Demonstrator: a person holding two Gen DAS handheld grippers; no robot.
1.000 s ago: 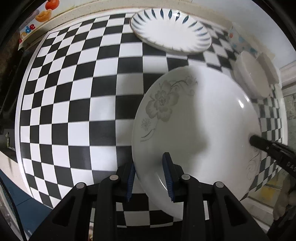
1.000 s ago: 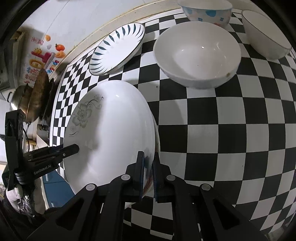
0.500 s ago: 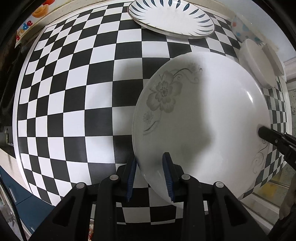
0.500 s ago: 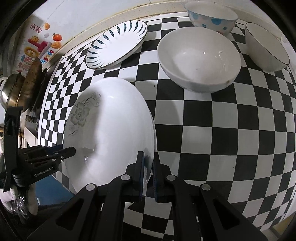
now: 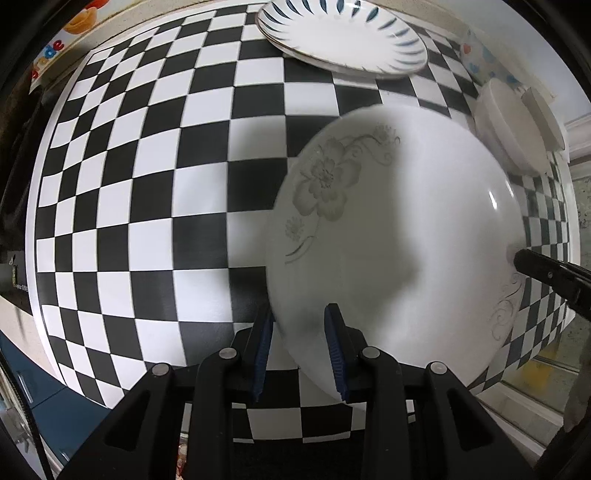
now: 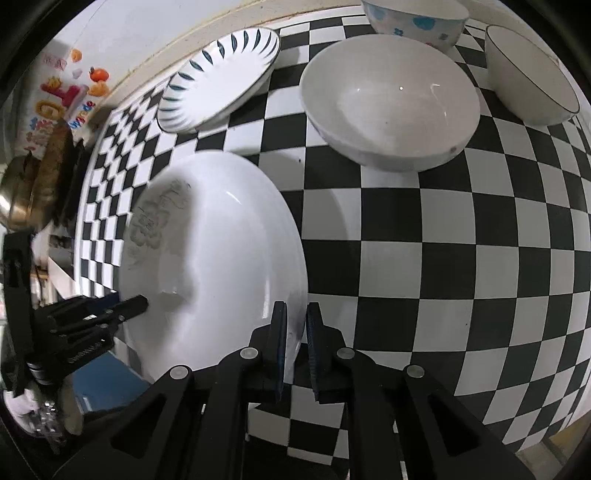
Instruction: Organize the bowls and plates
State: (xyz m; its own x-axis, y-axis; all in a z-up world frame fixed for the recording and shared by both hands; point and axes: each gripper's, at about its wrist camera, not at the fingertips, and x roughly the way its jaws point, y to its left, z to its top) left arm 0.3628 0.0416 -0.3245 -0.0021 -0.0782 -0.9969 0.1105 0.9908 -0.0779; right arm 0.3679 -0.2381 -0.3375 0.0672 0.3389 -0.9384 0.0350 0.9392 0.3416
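Holding the flowered plate (image 5: 399, 236) over the checkered counter (image 5: 140, 206), nearer us than the striped plate (image 5: 343, 40), we clamp its near rim with the left gripper (image 5: 300, 354) while the right gripper (image 6: 295, 347) begins opening, suggesting a one-handed carry.

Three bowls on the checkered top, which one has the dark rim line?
The white bowl farthest right, tilted on its side, with a thin dark line round its rim. The big plain white bowl has none; the bowl behind it carries blue prints.
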